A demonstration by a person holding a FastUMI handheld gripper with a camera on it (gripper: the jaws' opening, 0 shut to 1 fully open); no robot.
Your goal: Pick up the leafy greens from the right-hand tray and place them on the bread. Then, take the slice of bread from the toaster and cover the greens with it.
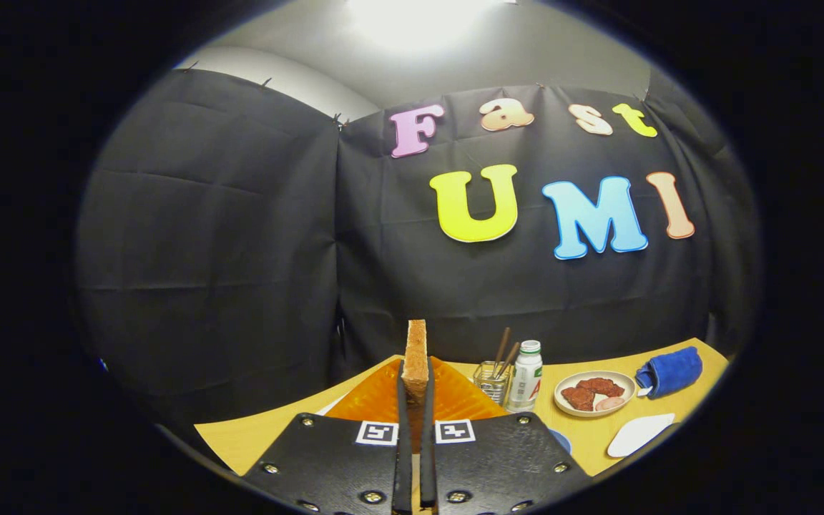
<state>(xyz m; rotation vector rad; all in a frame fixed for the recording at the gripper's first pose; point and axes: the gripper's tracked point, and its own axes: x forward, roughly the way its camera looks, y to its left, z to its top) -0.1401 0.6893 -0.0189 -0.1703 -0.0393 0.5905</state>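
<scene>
A slice of toasted bread [416, 357] stands upright on edge between my two black fingers. My gripper [415, 390] is shut on its lower part, and the slice rises above the fingertips, lifted above the table. Behind and below the slice lies an orange ribbed tray [455, 400], partly hidden by the fingers.
On the yellow table [591, 436] beyond the fingers to the right stand a clear holder with chopsticks [494, 375] and a small white bottle [526, 375]. Further right are a plate of reddish meat pieces [593, 393], a rolled blue towel [669, 372] and a white flat plate [639, 434].
</scene>
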